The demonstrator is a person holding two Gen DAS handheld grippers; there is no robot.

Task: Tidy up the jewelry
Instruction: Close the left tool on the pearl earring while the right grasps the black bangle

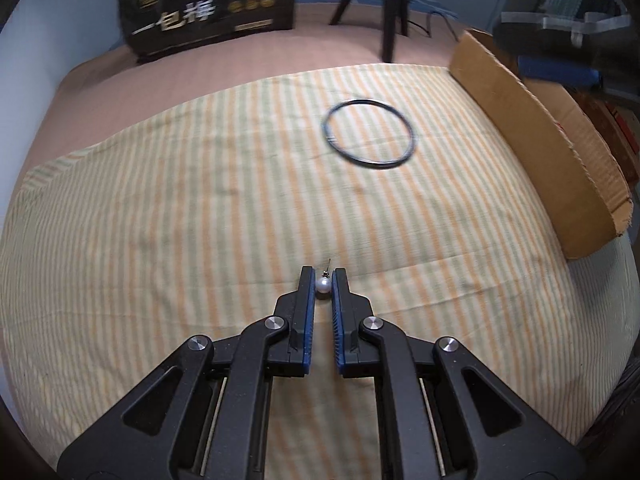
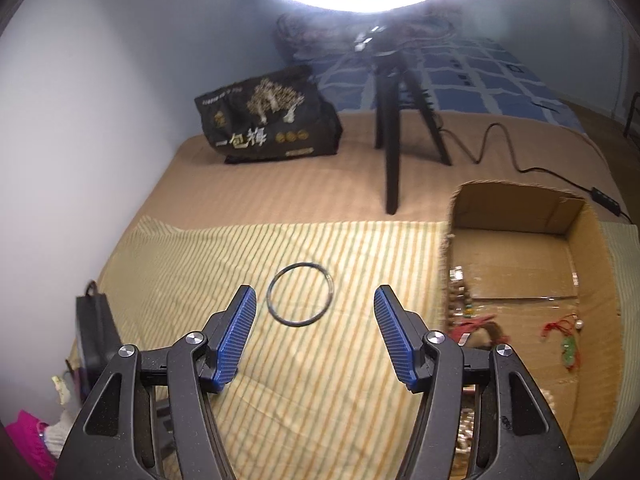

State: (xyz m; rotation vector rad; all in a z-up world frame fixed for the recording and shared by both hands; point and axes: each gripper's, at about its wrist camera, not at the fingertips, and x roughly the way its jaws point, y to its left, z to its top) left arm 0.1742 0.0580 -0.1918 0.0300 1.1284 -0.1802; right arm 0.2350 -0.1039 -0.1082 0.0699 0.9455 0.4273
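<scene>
My left gripper point(image 1: 323, 276) is shut on a pearl earring point(image 1: 323, 285), a white bead with a thin metal post sticking up past the fingertips, held just above the striped cloth point(image 1: 200, 208). A black ring bangle point(image 1: 369, 139) lies flat on the cloth farther ahead and to the right. In the right wrist view the same bangle point(image 2: 300, 294) lies ahead of my right gripper point(image 2: 316, 296), which stands open with nothing between its blue pads. The cardboard box point(image 2: 580, 264) at the right holds several jewelry pieces, among them a red-corded green pendant point(image 2: 566, 342).
The box's cardboard wall point(image 1: 532, 140) rises at the right edge of the cloth. A black printed bag point(image 2: 272, 118) and a tripod point(image 2: 394, 144) with a trailing cable stand at the back. A ring light glares overhead. A dark case point(image 2: 94, 328) sits off the cloth's left edge.
</scene>
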